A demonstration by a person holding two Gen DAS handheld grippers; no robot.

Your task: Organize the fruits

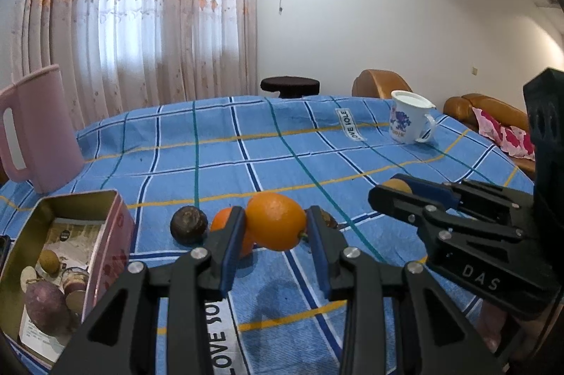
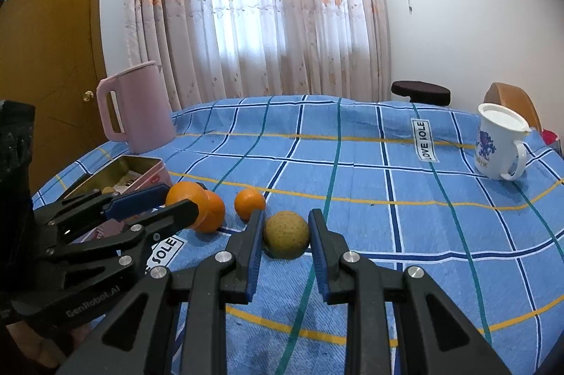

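**Two fruits pinched, both ready for the tin**

The table (image 2: 405, 163) carries a blue checked cloth. On it stand one pink jug (image 2: 135, 107), one white mug (image 2: 500, 145) and one open tin box (image 1: 70, 234) with pictures of fruit inside.

The left gripper (image 1: 275, 227) pinches the big orange (image 1: 275, 221), which looks lifted a little above the cloth, just beside the tin. The right gripper (image 2: 286, 234) presses its two fingers against the yellow-brown round fruit (image 2: 286, 234), near the middle of the table; I cannot tell if it still rests on the cloth.

Risks, in my judgement: both fruits are round and smooth, so a weak pinch may let one roll away. The two grippers are near each other and may collide on the way to the tin.

Count: three oranges in all (one held, two on the cloth (image 2: 213, 212) (image 2: 249, 203)), one yellow-brown fruit, one dark fruit (image 1: 188, 225).
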